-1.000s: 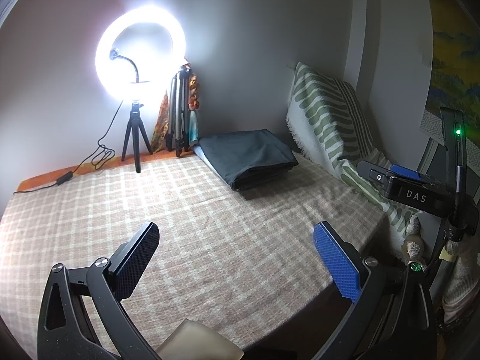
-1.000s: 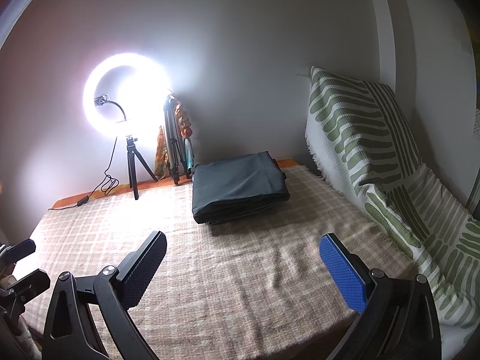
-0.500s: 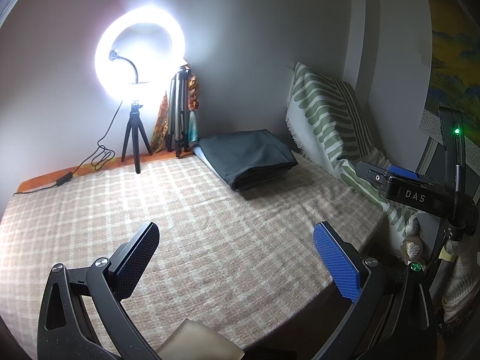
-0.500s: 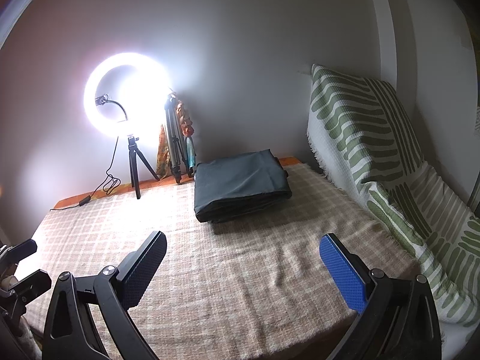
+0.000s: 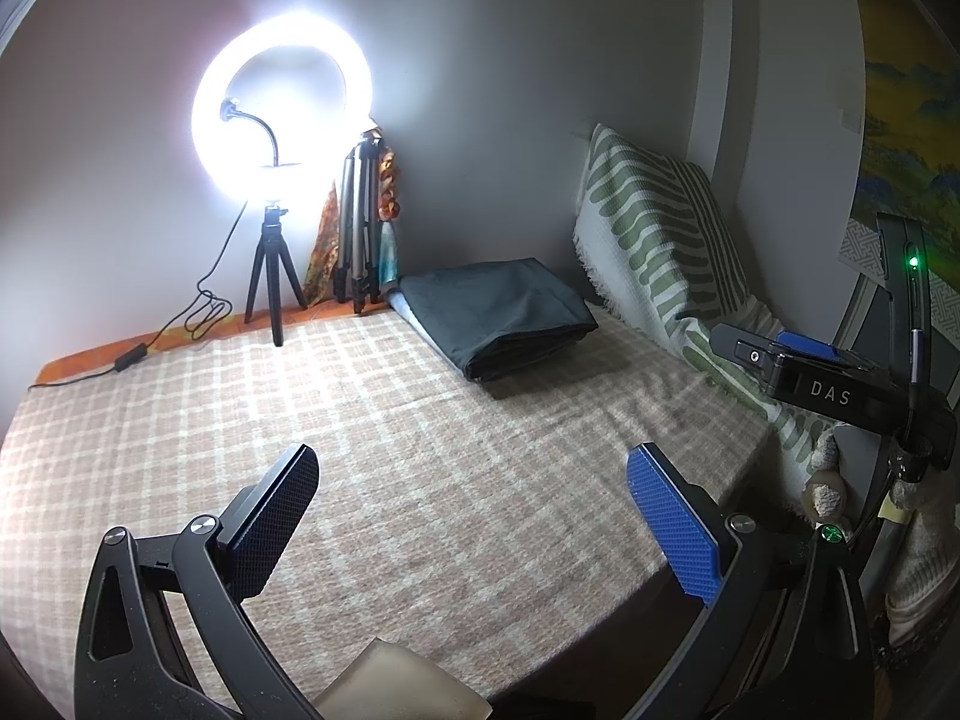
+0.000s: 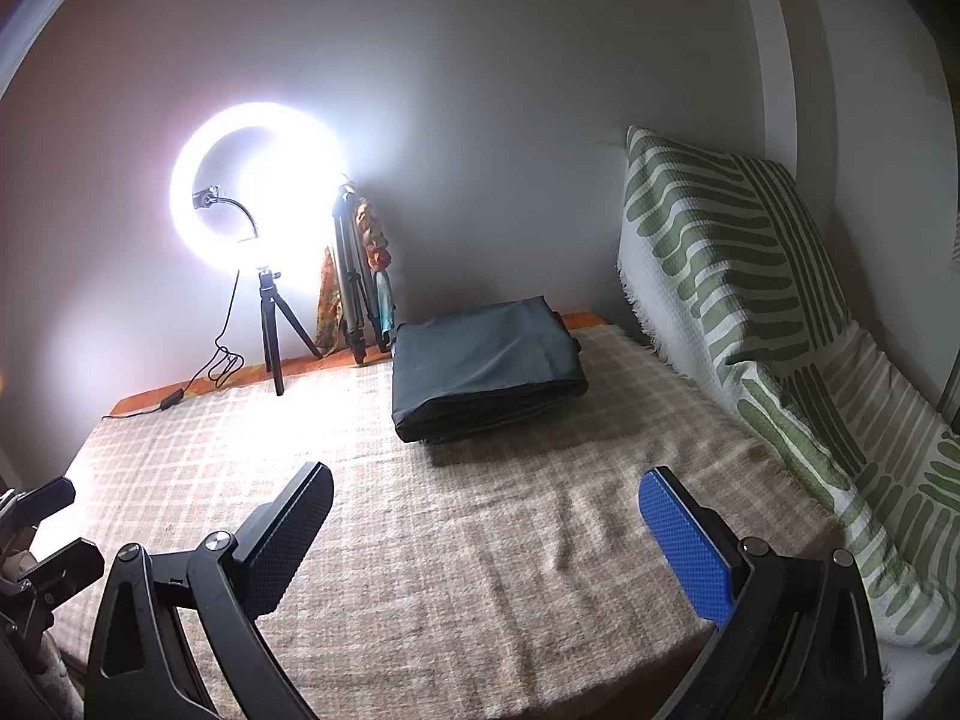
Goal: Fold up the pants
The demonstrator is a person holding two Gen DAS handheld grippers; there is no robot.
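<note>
A: We start with the widest thing, the beige and white checked woven blanket (image 6: 480, 540) that covers the whole work surface. It gives us a flat, soft bed for folding, though it shows a few shallow ripples near us.

B: Along its right side we have the white cushion with green stripes (image 6: 750, 276), leaning upright against the wall, out of the working area. At the back stands the glowing white ring light on its small black tripod (image 5: 279, 120), set at the far edge, we judge, to light the surface without crowding it.

A: Then the task's thing: the dark grey pants, folded into a flat rectangular stack (image 6: 486, 369). They lie at the far side of the blanket, near the wall, between the tripod and the cushion. By their neat layered edges we judge the folding done, or nearly so.

B: Smallest, our tools. The left gripper (image 5: 468, 516) hovers over the near part of the blanket, jaws spread wide, pinching nothing. The right gripper (image 6: 486, 531) hangs likewise, jaws apart and empty, well short of the pants.

A: We hold both low and open, as we read it, because nothing needs grasping now.
</note>
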